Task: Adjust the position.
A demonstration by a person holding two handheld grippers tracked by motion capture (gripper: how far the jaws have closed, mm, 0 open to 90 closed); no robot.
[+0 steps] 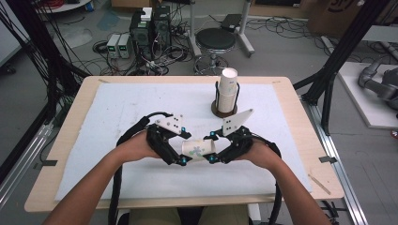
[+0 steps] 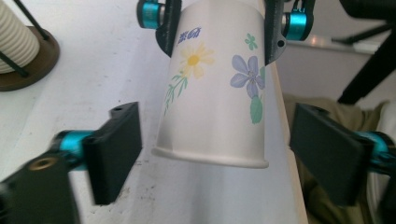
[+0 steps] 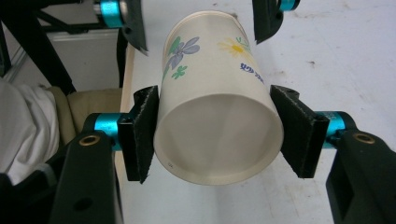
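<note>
In the high view, a paper cup (image 1: 198,150) lies on its side between the two grippers, near the middle of the white mat (image 1: 117,112) that covers most of the tabletop (image 1: 70,122). The left gripper (image 1: 180,152) meets the cup from the left and the right gripper (image 1: 213,152) from the right. A stack of cups (image 1: 227,91) stands upright in a wire holder on a round base at the far side of the mat, well apart from the hands. The mat is bare to the left, to the right and in front of the grippers; a strip of bare wood runs along each tabletop edge, and the near edge lies just below the forearms.

In the left gripper view, the left gripper (image 2: 212,154) is open: its two black pads stand on either side of the cup's (image 2: 215,98) narrow closed end with a gap on both sides, touching nothing. Farther up, the other gripper's jaws clasp the cup near its wide end. The tabletop's near edge runs just beside the cup on the right; the stack of cups (image 2: 14,42) sits at the upper left.

In the right gripper view, the right gripper (image 3: 217,135) is closed on the cup (image 3: 210,93), both pads pressed against the wall near the open rim, which faces the camera. The left gripper's jaws stand clear of the cup's far end. The tabletop edge shows to the left, open mat (image 3: 350,56) to the right.
</note>
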